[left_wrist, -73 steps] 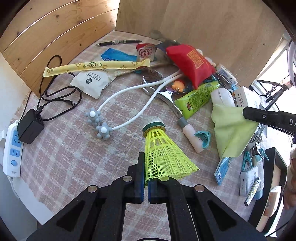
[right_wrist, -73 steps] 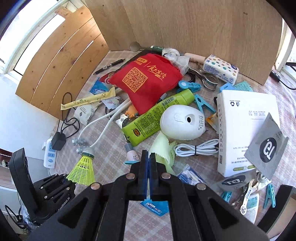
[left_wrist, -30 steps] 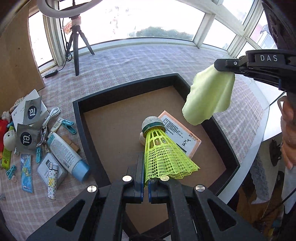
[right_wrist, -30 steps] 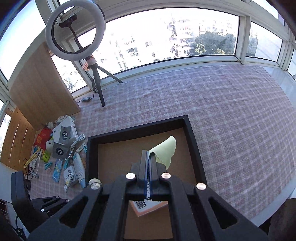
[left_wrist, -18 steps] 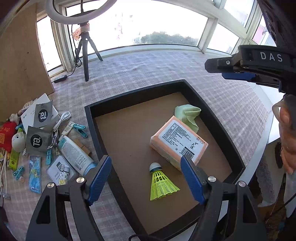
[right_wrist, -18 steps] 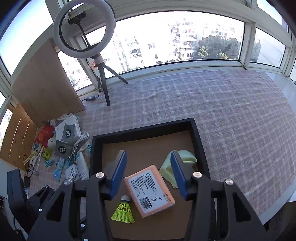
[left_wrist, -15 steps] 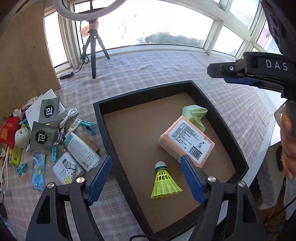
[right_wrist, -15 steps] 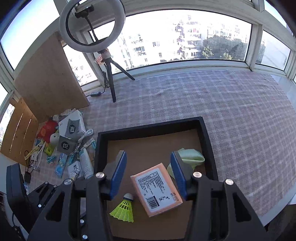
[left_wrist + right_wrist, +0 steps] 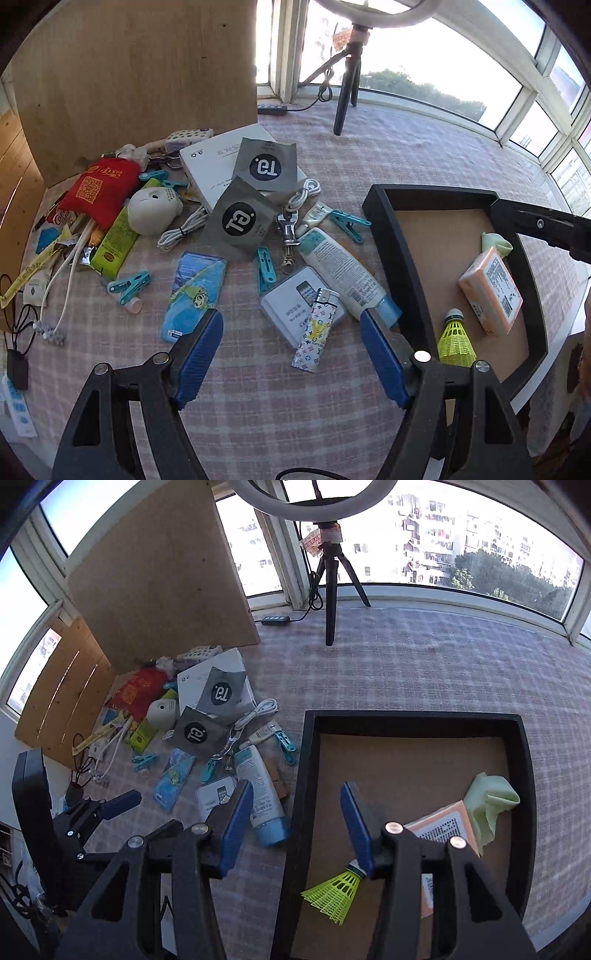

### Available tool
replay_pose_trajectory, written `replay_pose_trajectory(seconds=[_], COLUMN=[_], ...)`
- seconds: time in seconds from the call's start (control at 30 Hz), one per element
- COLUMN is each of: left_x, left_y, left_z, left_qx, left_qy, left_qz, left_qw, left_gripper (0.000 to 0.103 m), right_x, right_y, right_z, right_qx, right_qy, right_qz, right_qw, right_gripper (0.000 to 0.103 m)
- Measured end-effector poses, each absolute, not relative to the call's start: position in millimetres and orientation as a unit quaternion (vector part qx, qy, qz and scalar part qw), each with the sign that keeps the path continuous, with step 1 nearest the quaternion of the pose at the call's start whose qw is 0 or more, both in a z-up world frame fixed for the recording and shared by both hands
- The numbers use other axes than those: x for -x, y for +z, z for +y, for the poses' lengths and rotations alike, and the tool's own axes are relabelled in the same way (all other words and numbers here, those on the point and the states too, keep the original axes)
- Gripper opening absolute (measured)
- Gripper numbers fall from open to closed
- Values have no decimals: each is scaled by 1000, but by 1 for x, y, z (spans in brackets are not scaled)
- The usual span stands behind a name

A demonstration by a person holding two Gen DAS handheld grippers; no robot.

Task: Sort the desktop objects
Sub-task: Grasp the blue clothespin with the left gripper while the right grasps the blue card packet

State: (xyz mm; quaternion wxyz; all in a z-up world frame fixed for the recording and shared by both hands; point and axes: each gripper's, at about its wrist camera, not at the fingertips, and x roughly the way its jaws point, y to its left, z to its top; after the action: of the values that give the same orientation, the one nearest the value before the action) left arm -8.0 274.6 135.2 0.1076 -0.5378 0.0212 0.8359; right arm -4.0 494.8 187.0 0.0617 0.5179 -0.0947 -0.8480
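Observation:
A black tray holds a yellow shuttlecock, an orange box and a green cloth. My left gripper is open and empty above a patterned lighter on a white tin, left of the tray. My right gripper is open and empty over the tray's left wall. A white lotion tube lies beside the tray.
A pile lies at the left: white box, grey sachets, red pouch, white mouse, green tube, teal clips, white cable. A ring-light tripod stands behind. A wooden board backs the pile.
Both grippers opened and dropped the shuttlecock and the green cloth into the tray. Both have since swung left, from over the tray toward the pile.

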Motion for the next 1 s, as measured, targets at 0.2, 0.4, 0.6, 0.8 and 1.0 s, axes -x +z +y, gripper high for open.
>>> replay_pose_trajectory(seconds=[0.2, 0.4, 0.6, 0.8, 1.0], left_x=[37, 73, 102, 117, 125], left_y=[121, 101, 75, 56, 42], left_z=[193, 145, 130, 132, 138], left_qx=[553, 569, 592, 597, 597], left_qy=[828, 810, 781, 757, 742], left_qz=[36, 84, 121, 170, 189], left_qw=[91, 113, 159, 206, 241], left_gripper=[74, 73, 72, 72, 70], right_x=[20, 36, 51, 62, 84], right_y=[175, 149, 110, 77, 58], right_z=[426, 356, 305, 289, 292], right_qx=[-534, -566, -602, -622, -629], right_qy=[-836, -813, -784, -759, -742], right_qz=[-93, -105, -137, -191, -231], right_qw=[89, 90, 62, 14, -28], right_gripper=[49, 49, 49, 49, 49])
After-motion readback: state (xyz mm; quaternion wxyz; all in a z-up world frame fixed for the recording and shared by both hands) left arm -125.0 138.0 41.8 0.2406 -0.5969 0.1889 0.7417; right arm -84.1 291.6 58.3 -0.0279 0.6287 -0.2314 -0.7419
